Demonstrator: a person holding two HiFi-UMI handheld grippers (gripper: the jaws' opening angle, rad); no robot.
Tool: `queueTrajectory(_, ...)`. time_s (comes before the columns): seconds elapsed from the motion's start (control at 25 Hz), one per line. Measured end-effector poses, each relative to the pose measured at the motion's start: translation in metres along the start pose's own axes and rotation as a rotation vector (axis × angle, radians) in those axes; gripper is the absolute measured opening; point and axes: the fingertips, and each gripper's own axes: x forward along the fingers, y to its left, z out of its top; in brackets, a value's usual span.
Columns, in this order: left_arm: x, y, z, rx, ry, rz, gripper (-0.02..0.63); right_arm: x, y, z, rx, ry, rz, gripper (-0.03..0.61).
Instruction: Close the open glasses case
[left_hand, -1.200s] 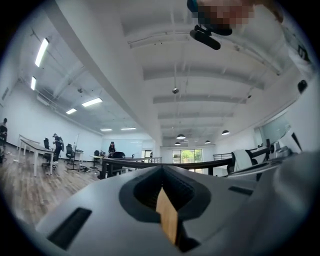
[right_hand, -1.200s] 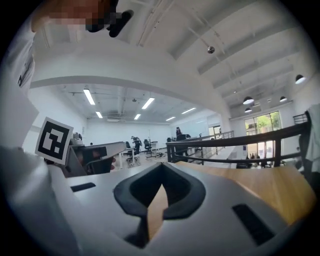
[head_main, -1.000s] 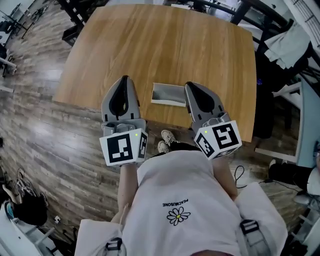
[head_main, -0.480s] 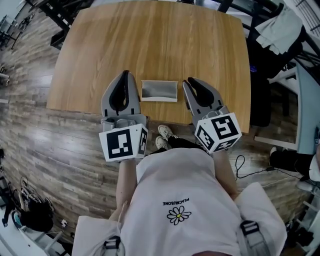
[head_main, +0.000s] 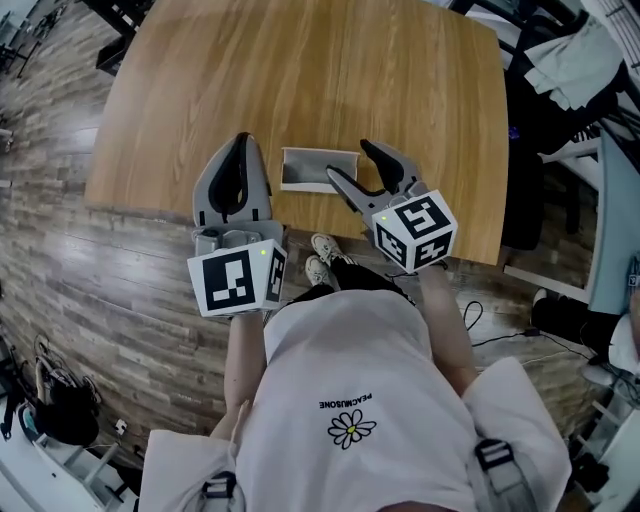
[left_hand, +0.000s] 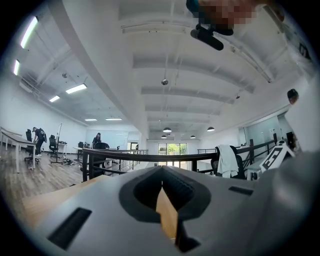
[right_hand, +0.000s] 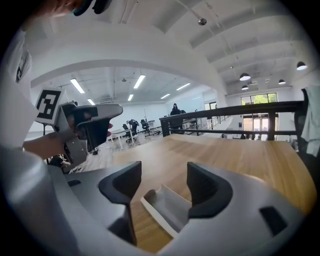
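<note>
A grey glasses case (head_main: 318, 168) lies open on the wooden table (head_main: 300, 70), close to its near edge. In the right gripper view the case (right_hand: 167, 206) shows low between the two jaws, and the pads do not touch it. My right gripper (head_main: 348, 160) hangs just right of the case, its jaws opening and now wide apart (right_hand: 162, 181). My left gripper (head_main: 240, 148) is shut and empty at the case's left, a little apart from it. In its own view the left gripper (left_hand: 162, 184) points level over the table.
The table's near edge (head_main: 180, 208) runs under both grippers, with the person's shoes (head_main: 320, 262) on the plank floor below. A chair draped with white cloth (head_main: 575, 55) stands at the table's right. A dark railing (right_hand: 235, 112) lies beyond the table's far side.
The right gripper's jaws have gone from shut to wide apart, and it has dropped and tipped towards the case. The left gripper has shifted slightly lower beside the case.
</note>
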Motion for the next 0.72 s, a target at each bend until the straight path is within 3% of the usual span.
queueTrajectory(0.32, 0.004, 0.011, -0.015, -0.001, 0.039, 0.014, 0.017, 0.031, -0.021, -0.051, 0.047, 0.136, -0.004, 0.273)
queueTrajectory(0.72, 0.011, 0.016, -0.032, -0.009, 0.080, 0.015, 0.017, 0.050, -0.036, -0.080, 0.187, 0.189, -0.005, 0.273)
